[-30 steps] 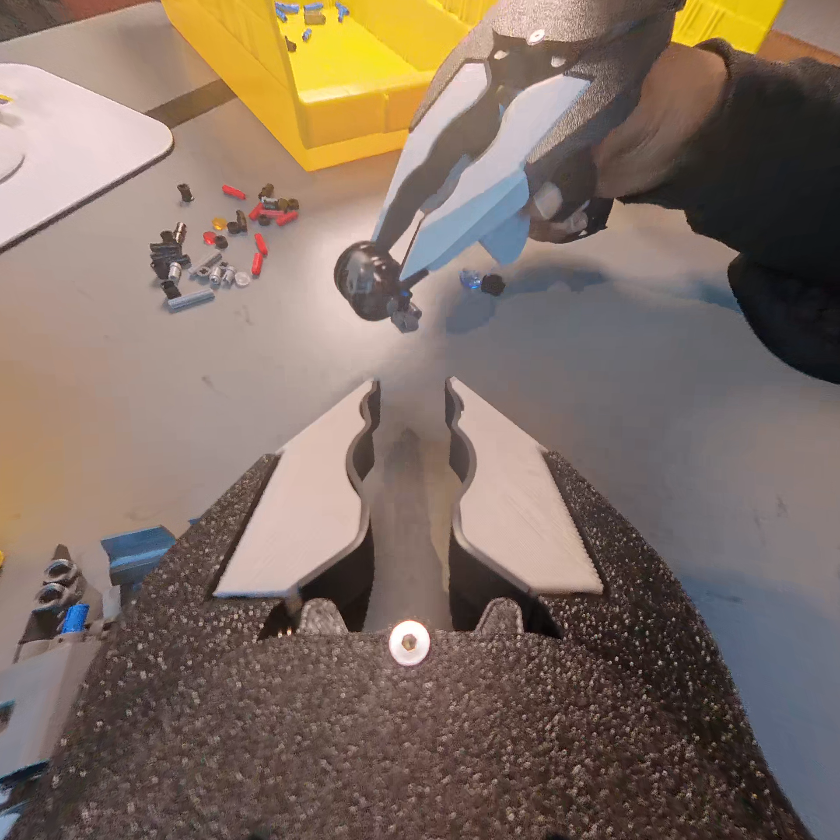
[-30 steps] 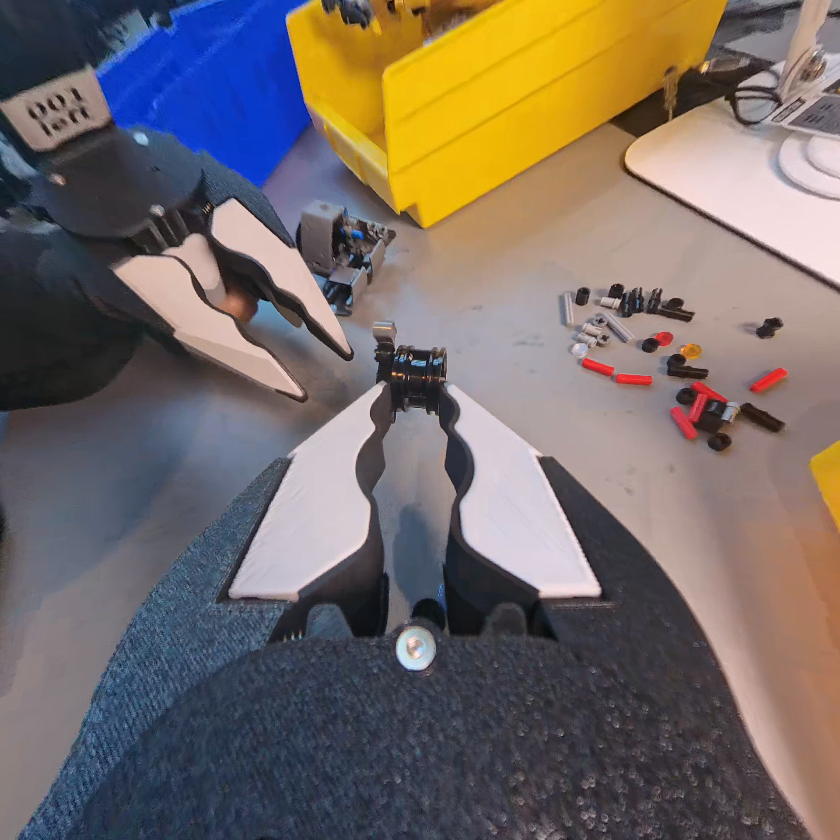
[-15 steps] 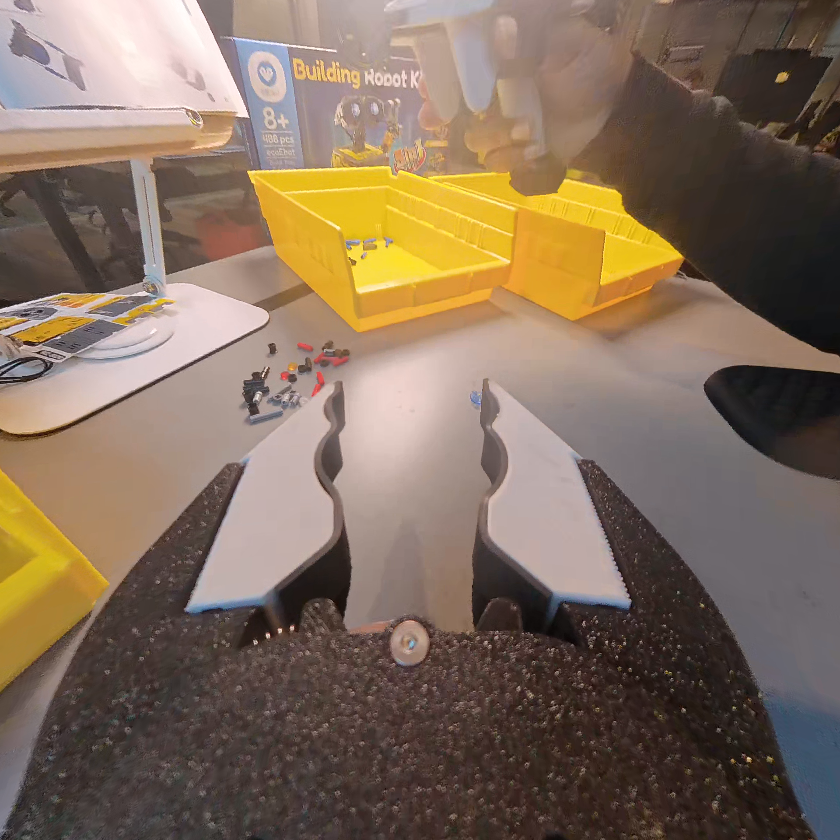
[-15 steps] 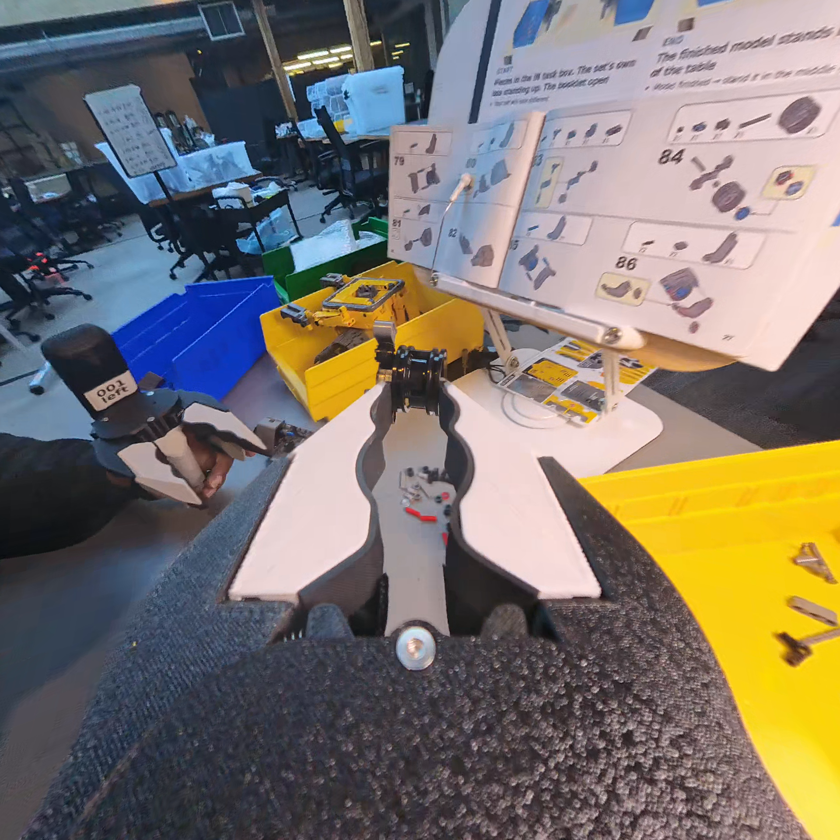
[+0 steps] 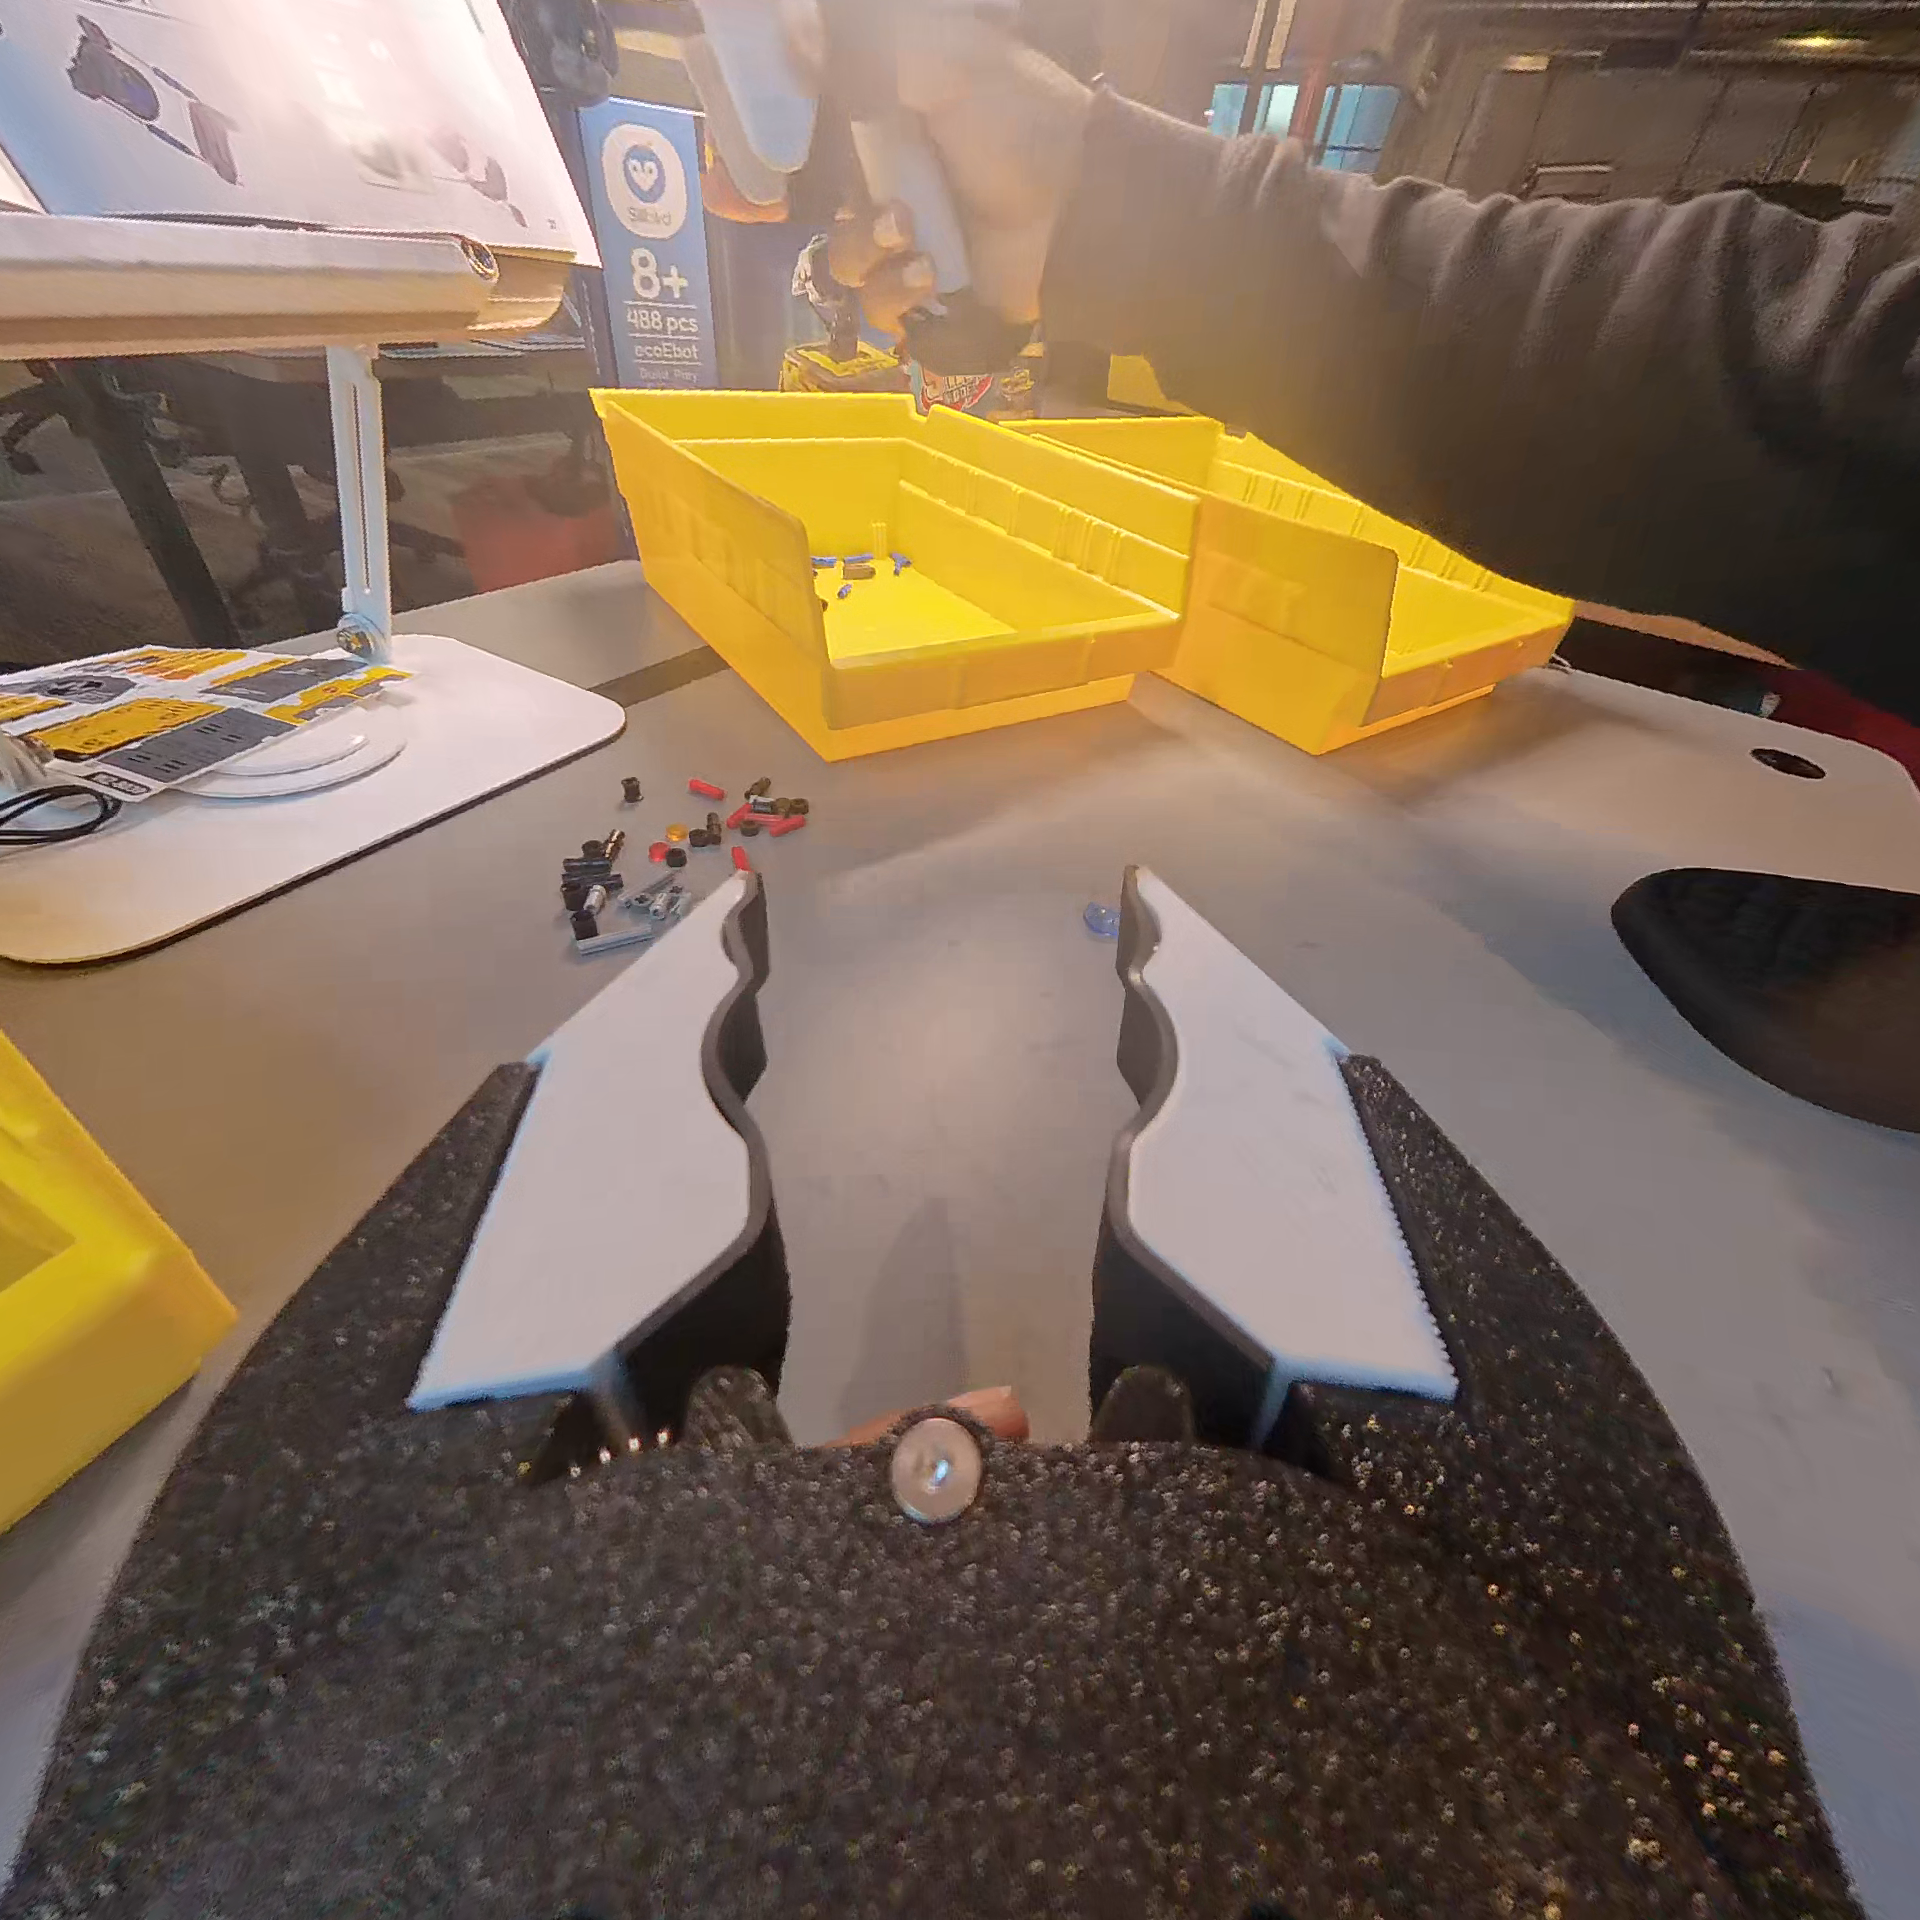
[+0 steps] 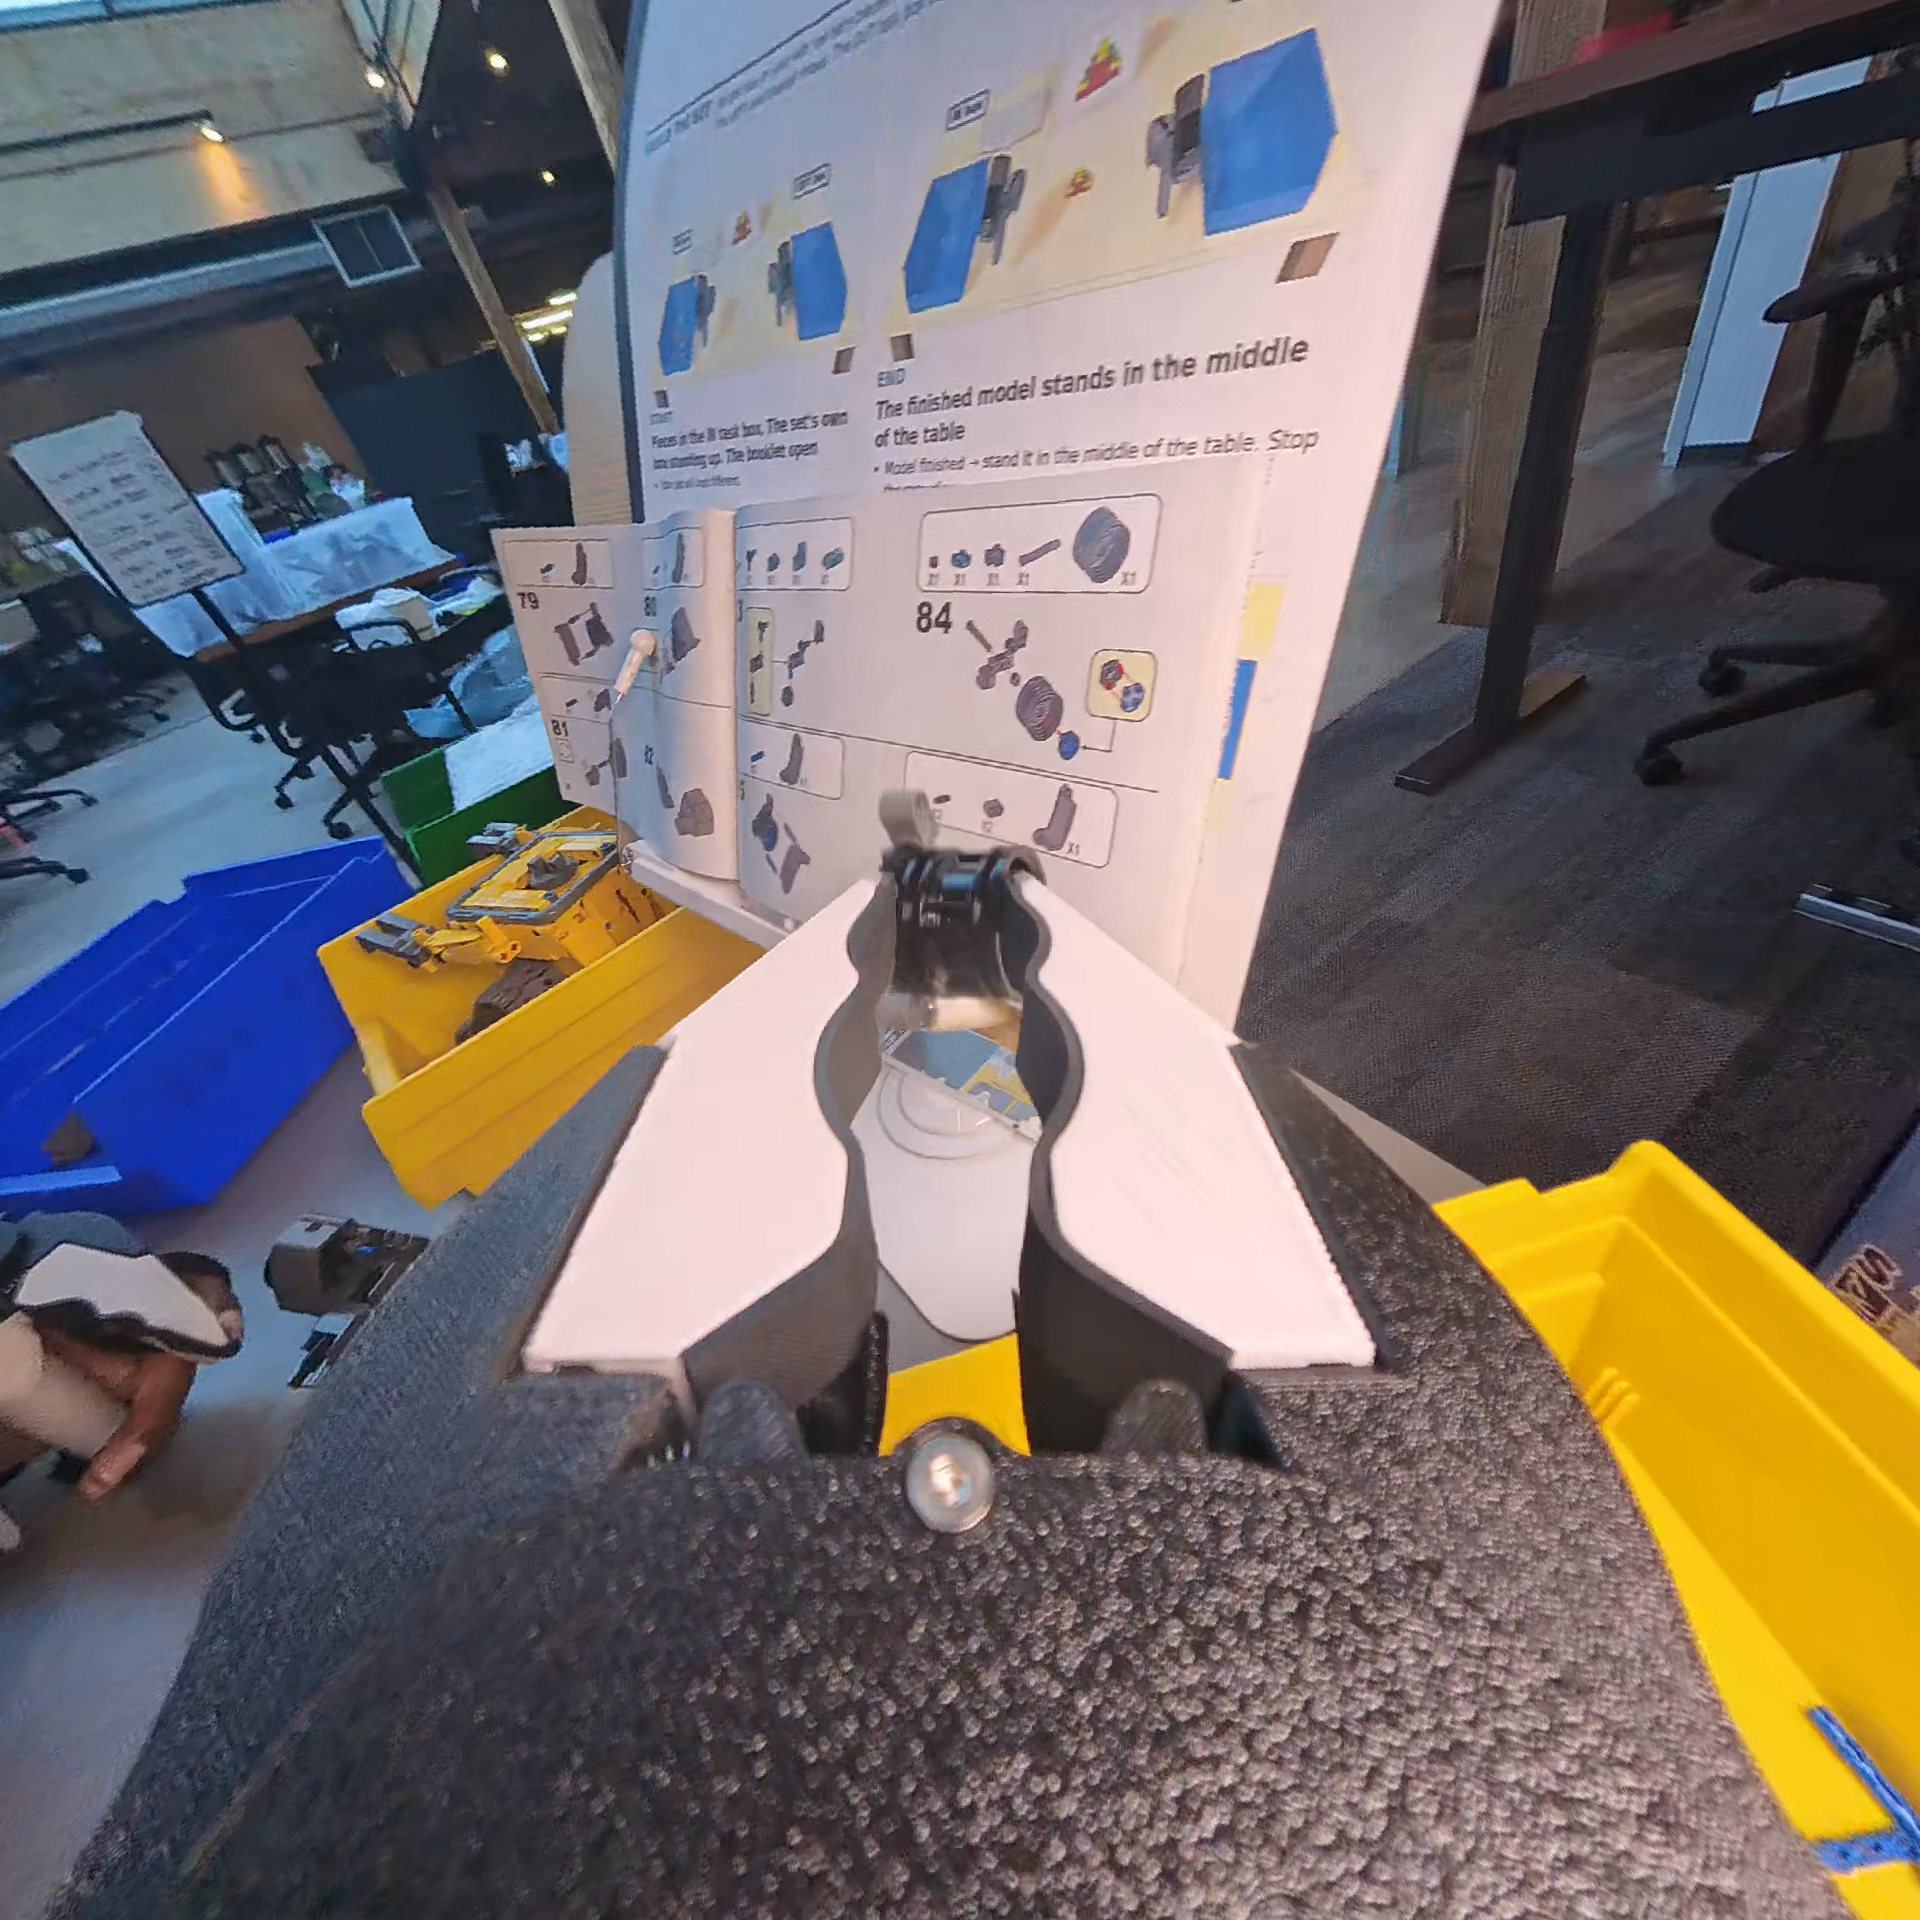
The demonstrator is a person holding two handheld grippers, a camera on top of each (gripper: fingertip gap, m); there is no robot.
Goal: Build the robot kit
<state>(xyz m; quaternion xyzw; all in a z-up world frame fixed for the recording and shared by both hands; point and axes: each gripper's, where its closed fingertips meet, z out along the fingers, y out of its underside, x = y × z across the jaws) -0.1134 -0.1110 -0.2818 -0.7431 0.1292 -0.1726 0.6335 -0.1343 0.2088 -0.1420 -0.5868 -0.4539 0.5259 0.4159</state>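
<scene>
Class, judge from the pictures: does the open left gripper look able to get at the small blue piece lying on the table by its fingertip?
Probably yes: the left gripper is open and empty, and the blue piece lies uncovered on the table.

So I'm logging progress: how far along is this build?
Done: a yellow model sits partly built in a bin. In hand: the right gripper pinches a black wheel; the left gripper is open, empty. Left: loose pieces on the table.
</scene>
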